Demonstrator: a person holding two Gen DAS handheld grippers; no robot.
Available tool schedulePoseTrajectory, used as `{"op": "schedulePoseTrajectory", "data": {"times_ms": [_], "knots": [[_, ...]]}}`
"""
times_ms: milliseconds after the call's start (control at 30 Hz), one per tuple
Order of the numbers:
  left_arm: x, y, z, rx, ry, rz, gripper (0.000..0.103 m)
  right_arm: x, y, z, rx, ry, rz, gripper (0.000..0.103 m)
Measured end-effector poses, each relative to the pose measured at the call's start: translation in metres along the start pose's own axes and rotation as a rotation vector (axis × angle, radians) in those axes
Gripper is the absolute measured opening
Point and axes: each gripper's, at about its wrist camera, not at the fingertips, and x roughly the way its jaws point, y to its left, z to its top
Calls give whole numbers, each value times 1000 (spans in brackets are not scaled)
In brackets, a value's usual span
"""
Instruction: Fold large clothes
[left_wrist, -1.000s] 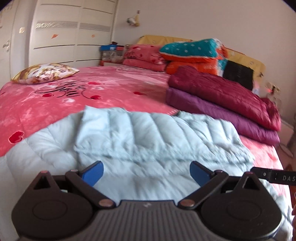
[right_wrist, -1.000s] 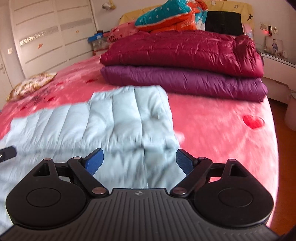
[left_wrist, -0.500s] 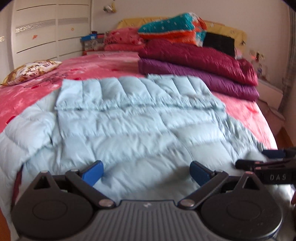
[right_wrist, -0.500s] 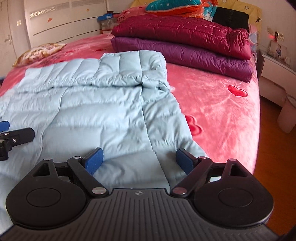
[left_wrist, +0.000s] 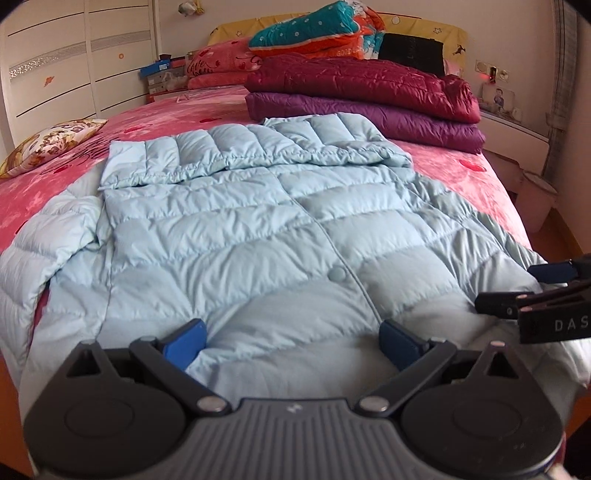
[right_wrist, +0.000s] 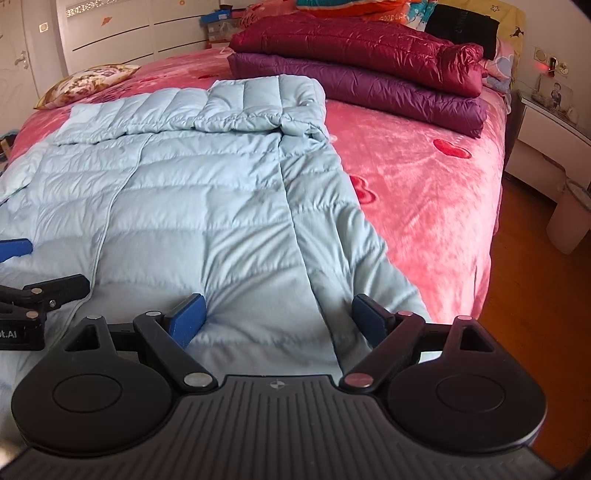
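Observation:
A light blue quilted down jacket (left_wrist: 258, 229) lies spread flat, front up, on the pink bed (left_wrist: 461, 173), collar end far, hem near me. It also shows in the right wrist view (right_wrist: 207, 192). My left gripper (left_wrist: 291, 341) is open and empty just above the hem at the jacket's middle. My right gripper (right_wrist: 277, 317) is open and empty over the hem near the jacket's right side and right sleeve (right_wrist: 362, 258). Each gripper shows at the edge of the other's view.
Folded maroon (left_wrist: 362, 85) and purple (left_wrist: 369, 118) down jackets are stacked at the far right of the bed, with bedding piled behind. A floral pillow (left_wrist: 48, 147) lies far left. A white bin (right_wrist: 569, 218) and nightstand stand on the wooden floor at right.
Both grippers have pulled back toward the foot of the bed and tilted down, so the whole jacket now shows. Both stayed open and empty.

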Motion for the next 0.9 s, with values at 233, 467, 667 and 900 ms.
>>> {"op": "schedulePoseTrajectory", "data": {"times_ms": [233, 467, 667, 900], "knots": [[-20, -1, -6, -8, 26, -41, 100, -20, -6, -13, -1, 43, 1, 103], [-49, 22, -6, -111, 16, -59, 99, -34, -14, -19, 51, 60, -4, 103], [-75, 62, 0, -283, -48, -29, 99, -47, -21, -18, 98, 8, -7, 103], [-87, 119, 1, -604, -96, -31, 99, -52, -24, -16, 132, -44, -12, 103]]}}
